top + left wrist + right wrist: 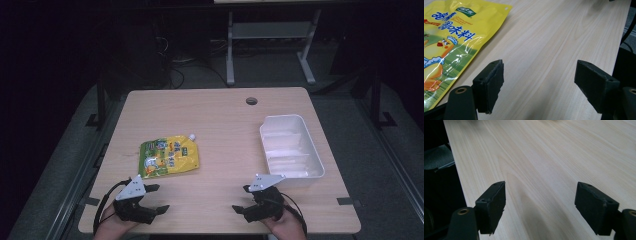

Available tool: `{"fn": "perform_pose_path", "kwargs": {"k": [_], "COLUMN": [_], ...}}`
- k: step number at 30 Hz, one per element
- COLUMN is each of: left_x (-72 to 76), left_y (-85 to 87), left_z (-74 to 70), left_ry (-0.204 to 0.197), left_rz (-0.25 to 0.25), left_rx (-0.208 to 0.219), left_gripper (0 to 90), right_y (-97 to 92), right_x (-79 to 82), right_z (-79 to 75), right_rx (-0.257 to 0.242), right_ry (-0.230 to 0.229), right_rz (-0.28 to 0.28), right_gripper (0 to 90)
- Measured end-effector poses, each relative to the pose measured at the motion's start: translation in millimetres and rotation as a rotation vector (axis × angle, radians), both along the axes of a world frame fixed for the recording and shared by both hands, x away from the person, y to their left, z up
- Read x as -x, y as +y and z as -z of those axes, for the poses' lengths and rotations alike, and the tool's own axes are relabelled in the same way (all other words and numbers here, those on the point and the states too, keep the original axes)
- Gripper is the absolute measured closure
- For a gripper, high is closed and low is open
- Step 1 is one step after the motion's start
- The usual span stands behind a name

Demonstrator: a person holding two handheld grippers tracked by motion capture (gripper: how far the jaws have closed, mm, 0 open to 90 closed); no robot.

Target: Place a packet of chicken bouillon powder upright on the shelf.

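A light wooden table (220, 115) with rounded corners stands in the middle of a dim room, and it is the brightest thing there, its pale grain lit from above while everything around it falls into near darkness. A round cable hole (251, 101) sits near the table's far edge. Beyond that far edge stands the white metal frame of a second desk (270, 45), its two legs ending in feet on the floor, with dark cables (192, 67) lying on the floor to the left of the frame. Grey carpeted floor (65, 165) shows to the left and right of the table. Dark metal rails (101, 107) run along both sides of the table.
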State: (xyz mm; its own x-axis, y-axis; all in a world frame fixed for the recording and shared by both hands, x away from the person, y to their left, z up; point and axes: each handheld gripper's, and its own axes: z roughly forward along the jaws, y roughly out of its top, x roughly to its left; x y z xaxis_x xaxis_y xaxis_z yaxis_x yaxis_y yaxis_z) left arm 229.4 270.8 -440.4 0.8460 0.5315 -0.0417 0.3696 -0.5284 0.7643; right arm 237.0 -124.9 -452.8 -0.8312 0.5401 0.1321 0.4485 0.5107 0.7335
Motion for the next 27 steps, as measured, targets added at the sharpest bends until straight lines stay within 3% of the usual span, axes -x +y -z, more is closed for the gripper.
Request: {"fn": "perform_pose_path", "kwargs": {"k": [8, 10, 12, 19, 20, 21, 23, 27], "left_x": [0.0, 0.1, 0.5, 0.1, -0.6, -0.6, -1.7, -2.2], "left_y": [2.2, 2.3, 2.5, 6.1, 8.4, 8.4, 11.1, 13.2], "left_z": [-1.1, -1.5, -1.8, -3.4, -4.1, -4.1, -5.6, -6.0], "left_ry": [-0.003, -0.005, -0.006, -0.011, -0.006, -0.006, -0.008, -0.018], "left_rz": [-0.006, -0.006, -0.009, -0.019, -0.026, -0.026, -0.033, -0.036], "left_rx": [-0.001, -0.001, 0.002, 0.007, 0.020, 0.020, 0.040, 0.028], "left_gripper": [22.9, 23.0, 23.0, 23.0, 23.1, 23.1, 23.1, 23.2], "right_y": [9.6, 13.2, 20.2, 43.8, 54.6, 54.6, 66.1, 86.6], "right_x": [-0.8, -4.1, -14.0, -41.7, -52.3, -52.3, -64.2, -89.0], "right_z": [-2.4, -5.2, -11.2, -20.3, -23.3, -23.3, -26.0, -32.8], "right_rx": [-0.004, -0.031, -0.068, -0.062, -0.079, -0.079, -0.077, -0.054], "right_ry": [0.017, 0.029, 0.058, 0.096, 0.137, 0.137, 0.181, 0.167], "right_rz": [-0.006, -0.006, -0.012, 0.018, 0.037, 0.037, 0.055, 0.061], "right_gripper": [19.7, 19.1, 18.5, 23.5, 24.2, 24.2, 23.0, 24.3]}}
